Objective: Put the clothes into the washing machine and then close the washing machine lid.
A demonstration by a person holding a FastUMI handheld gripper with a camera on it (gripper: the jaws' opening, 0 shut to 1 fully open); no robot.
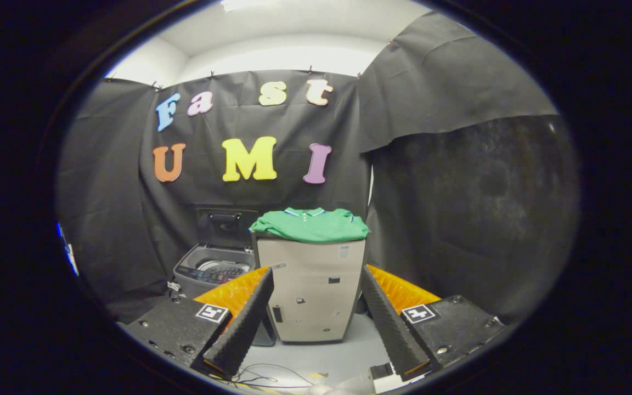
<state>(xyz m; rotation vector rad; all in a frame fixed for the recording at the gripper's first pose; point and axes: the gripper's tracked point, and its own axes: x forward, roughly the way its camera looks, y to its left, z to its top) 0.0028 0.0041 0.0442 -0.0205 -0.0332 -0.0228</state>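
A folded green polo shirt (310, 225) lies on top of a beige cabinet (313, 291), well beyond my fingers. To the cabinet's left stands a grey top-loading washing machine (213, 271) with its dark lid (227, 227) raised upright against the booth wall; the drum opening shows inside. My gripper (316, 285) is open, its two fingers spread wide on either side of the cabinet's front, with nothing between them.
Black cloth walls close the booth behind and on both sides. The pale floor (316, 359) runs from the fingers to the cabinet's foot, with thin cables (264, 376) lying on it near the fingers.
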